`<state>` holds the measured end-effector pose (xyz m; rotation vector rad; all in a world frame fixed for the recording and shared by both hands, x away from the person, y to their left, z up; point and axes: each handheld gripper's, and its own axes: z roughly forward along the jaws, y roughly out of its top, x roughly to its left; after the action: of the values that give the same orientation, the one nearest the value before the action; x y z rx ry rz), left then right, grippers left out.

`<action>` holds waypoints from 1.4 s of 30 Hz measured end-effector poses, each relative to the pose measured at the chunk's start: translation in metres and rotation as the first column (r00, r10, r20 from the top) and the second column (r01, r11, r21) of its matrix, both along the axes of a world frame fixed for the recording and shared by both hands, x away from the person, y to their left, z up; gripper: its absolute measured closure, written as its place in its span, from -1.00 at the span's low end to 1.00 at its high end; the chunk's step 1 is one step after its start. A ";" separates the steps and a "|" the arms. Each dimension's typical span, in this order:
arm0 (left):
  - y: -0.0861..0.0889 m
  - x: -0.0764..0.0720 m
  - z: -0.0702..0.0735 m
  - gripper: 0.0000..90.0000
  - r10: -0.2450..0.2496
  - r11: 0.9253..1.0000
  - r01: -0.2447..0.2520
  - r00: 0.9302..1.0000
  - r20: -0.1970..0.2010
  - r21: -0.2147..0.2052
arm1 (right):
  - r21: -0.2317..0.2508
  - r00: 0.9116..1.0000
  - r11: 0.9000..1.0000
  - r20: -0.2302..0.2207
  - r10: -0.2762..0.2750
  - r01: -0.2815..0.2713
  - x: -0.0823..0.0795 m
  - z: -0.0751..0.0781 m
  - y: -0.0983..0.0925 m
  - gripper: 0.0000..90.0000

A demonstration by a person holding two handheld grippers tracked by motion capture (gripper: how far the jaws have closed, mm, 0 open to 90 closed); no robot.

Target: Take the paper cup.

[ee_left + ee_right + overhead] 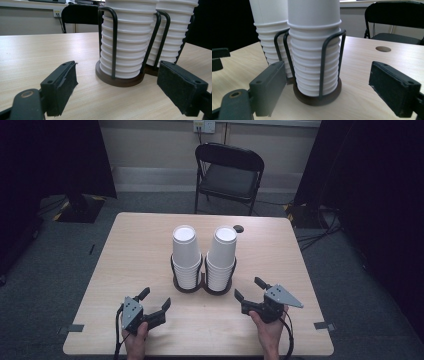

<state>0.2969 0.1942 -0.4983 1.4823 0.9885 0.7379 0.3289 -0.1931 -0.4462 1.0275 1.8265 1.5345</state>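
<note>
Both tools gaped wide, left tool [155, 301] and right tool [247, 288] flanking the cup stacks [205, 257], touching nothing.

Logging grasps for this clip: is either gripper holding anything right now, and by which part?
Nothing is held. The left gripper and right gripper are open, short of the stacked white paper cups.

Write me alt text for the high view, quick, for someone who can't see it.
Two tall stacks of white cups stand upside down, side by side, in a dark wire holder at the middle of a light wooden table. Nearer the camera, a person's hands hold the left claw and right claw, both open and apart from the cups. A black folding chair stands beyond the table.
</note>
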 end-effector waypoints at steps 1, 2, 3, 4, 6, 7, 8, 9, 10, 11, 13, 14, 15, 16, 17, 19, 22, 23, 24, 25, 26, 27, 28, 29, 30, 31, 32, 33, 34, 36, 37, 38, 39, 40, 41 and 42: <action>0.000 0.000 0.000 -0.65 0.000 1.000 0.000 1.000 0.001 0.000 | 0.007 1.000 1.000 0.007 0.004 -0.004 0.000 0.002 0.001 -0.69; 0.000 0.000 0.000 -0.65 0.001 1.000 -0.001 1.000 0.002 -0.002 | 0.009 1.000 1.000 0.009 0.007 -0.007 0.001 0.003 0.002 -0.68; 0.000 0.000 0.000 -0.65 0.001 1.000 -0.001 1.000 0.002 -0.002 | 0.007 1.000 1.000 0.011 0.011 -0.011 0.001 0.005 0.003 -0.68; 0.000 0.000 0.000 -0.65 0.001 1.000 -0.001 1.000 0.002 -0.002 | 0.007 1.000 1.000 0.011 0.011 -0.011 0.001 0.005 0.003 -0.68; 0.000 0.000 0.000 -0.65 0.000 1.000 0.000 1.000 0.001 0.003 | 0.008 0.999 1.000 0.022 0.025 -0.025 0.003 0.010 0.005 -0.68; 0.000 0.000 0.000 -0.65 0.001 1.000 -0.001 1.000 0.001 0.003 | 0.009 0.999 1.000 0.023 0.028 -0.028 0.004 0.012 0.006 -0.68; 0.000 0.000 0.000 -0.65 0.001 1.000 -0.001 1.000 0.001 0.002 | 0.009 0.999 1.000 0.028 0.030 -0.030 0.004 0.014 0.007 -0.68; 0.000 0.000 0.000 -0.65 0.002 1.000 -0.002 1.000 0.003 0.000 | 0.009 0.999 0.999 0.032 0.033 -0.033 0.005 0.016 0.007 -0.68; 0.000 0.000 0.000 -0.65 0.001 1.000 -0.001 1.000 0.003 0.002 | 0.009 0.999 0.999 0.037 0.038 -0.039 0.006 0.019 0.008 -0.68; 0.000 0.000 0.000 -0.65 0.003 1.000 -0.003 1.000 0.003 0.000 | 0.007 0.998 0.999 0.038 0.039 -0.040 0.007 0.022 0.009 -0.68; 0.000 0.000 0.000 -0.65 0.003 1.000 -0.003 1.000 0.003 0.000 | 0.008 0.998 0.999 0.042 0.044 -0.045 0.009 0.027 0.011 -0.67; 0.000 0.000 0.000 -0.65 0.003 1.000 -0.003 1.000 0.003 0.000 | 0.008 0.998 0.999 0.044 0.048 -0.049 0.010 0.030 0.011 -0.67; 0.000 0.000 0.000 -0.65 0.003 1.000 -0.003 1.000 0.003 0.000 | 0.016 0.997 0.998 0.049 0.054 -0.055 0.011 0.032 0.012 -0.67; 0.000 0.000 0.000 -0.65 0.002 1.000 -0.002 1.000 0.004 0.002 | 0.024 0.997 0.998 0.051 0.060 -0.061 0.012 0.034 0.012 -0.67; 0.000 0.000 0.000 -0.65 0.001 1.000 -0.001 1.000 0.005 0.004 | 0.027 0.997 0.998 0.054 0.062 -0.064 0.013 0.036 0.013 -0.66; 0.000 0.000 0.000 -0.65 0.001 1.000 -0.001 1.000 0.005 0.003 | 0.024 0.996 0.997 0.056 0.067 -0.069 0.015 0.040 0.014 -0.67; 0.000 0.000 0.000 -0.65 0.007 1.000 -0.007 1.000 0.009 0.011 | 0.019 0.995 0.997 0.062 0.074 -0.076 0.017 0.045 0.016 -0.68; 0.000 -0.001 0.000 -0.65 0.000 1.000 0.000 1.000 0.006 0.007 | 0.019 0.995 0.997 0.062 0.074 -0.076 0.017 0.045 0.016 -0.68; -0.001 -0.001 0.000 -0.65 0.000 1.000 0.000 1.000 0.005 0.012 | 0.012 0.995 0.997 0.070 0.078 -0.079 0.018 0.049 0.017 -0.68; -0.001 -0.001 0.000 -0.65 0.000 1.000 0.000 1.000 0.006 0.017 | 0.010 0.994 0.997 0.071 0.079 -0.080 0.019 0.050 0.018 -0.68; -0.001 -0.001 0.000 -0.65 0.000 1.000 0.000 1.000 0.006 0.017 | 0.010 0.994 0.997 0.071 0.079 -0.080 0.019 0.050 0.018 -0.68; -0.001 -0.001 0.000 -0.65 -0.003 1.000 0.003 1.000 0.005 0.018 | 0.005 0.994 0.997 0.074 0.077 -0.078 0.020 0.053 0.018 -0.68; -0.001 -0.001 0.000 -0.64 -0.006 1.000 0.006 1.000 0.003 0.015 | -0.006 0.994 0.997 0.087 0.072 -0.072 0.022 0.059 0.021 -0.69; 0.000 0.000 0.000 -0.64 -0.012 1.000 0.012 1.000 0.003 0.012 | -0.009 0.993 0.997 0.092 0.071 -0.071 0.024 0.062 0.022 -0.69; 0.000 0.000 0.000 -0.64 -0.012 1.000 0.012 1.000 0.003 0.012 | -0.009 0.993 0.997 0.092 0.071 -0.071 0.024 0.062 0.022 -0.69; 0.000 0.000 0.000 -0.64 -0.014 1.000 0.014 1.000 0.001 0.004 | -0.006 0.993 0.997 0.095 0.075 -0.075 0.026 0.067 0.024 -0.70; 0.000 0.000 0.000 -0.64 -0.014 1.000 0.014 1.000 0.001 0.004 | -0.006 0.993 0.997 0.095 0.075 -0.075 0.026 0.067 0.024 -0.70; 0.000 -0.001 0.000 -0.64 -0.014 1.000 0.014 1.000 0.003 0.005 | -0.002 0.991 0.996 0.106 0.086 -0.087 0.030 0.073 0.026 -0.70; 0.000 -0.001 0.000 -0.64 -0.014 1.000 0.014 1.000 0.003 0.005 | -0.002 0.991 0.996 0.106 0.086 -0.087 0.030 0.073 0.026 -0.70; 0.000 -0.001 0.000 -0.64 -0.012 1.000 0.012 1.000 0.003 0.007 | -0.003 0.990 0.996 0.109 0.094 -0.094 0.036 0.079 0.030 -0.70; 0.000 -0.001 0.000 -0.64 -0.011 1.000 0.011 1.000 0.004 0.009 | -0.003 0.989 0.995 0.105 0.100 -0.101 0.038 0.081 0.031 -0.70; 0.000 -0.001 0.000 -0.64 -0.011 1.000 0.011 1.000 0.004 0.009 | 0.001 0.989 0.994 0.100 0.105 -0.106 0.041 0.082 0.032 -0.70; 0.000 -0.001 0.000 -0.64 -0.010 1.000 0.010 1.000 0.005 0.008 | 0.003 0.989 0.994 0.099 0.107 -0.107 0.043 0.083 0.033 -0.70; 0.000 -0.001 0.000 -0.64 -0.011 1.000 0.011 1.000 0.005 0.008 | 0.002 0.989 0.994 0.096 0.109 -0.109 0.044 0.084 0.033 -0.70; 0.000 -0.001 0.000 -0.64 -0.011 1.000 0.011 1.000 0.005 0.008 | 0.006 0.989 0.993 0.096 0.113 -0.114 0.046 0.085 0.034 -0.70; 0.000 -0.001 0.000 -0.64 -0.012 1.000 0.011 1.000 0.006 0.008 | 0.005 0.989 0.994 0.095 0.112 -0.113 0.048 0.086 0.034 -0.70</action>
<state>0.2958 0.1940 -0.4984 1.4905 0.9732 0.7379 0.3768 -0.1588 -0.3600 0.8546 1.8395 1.6314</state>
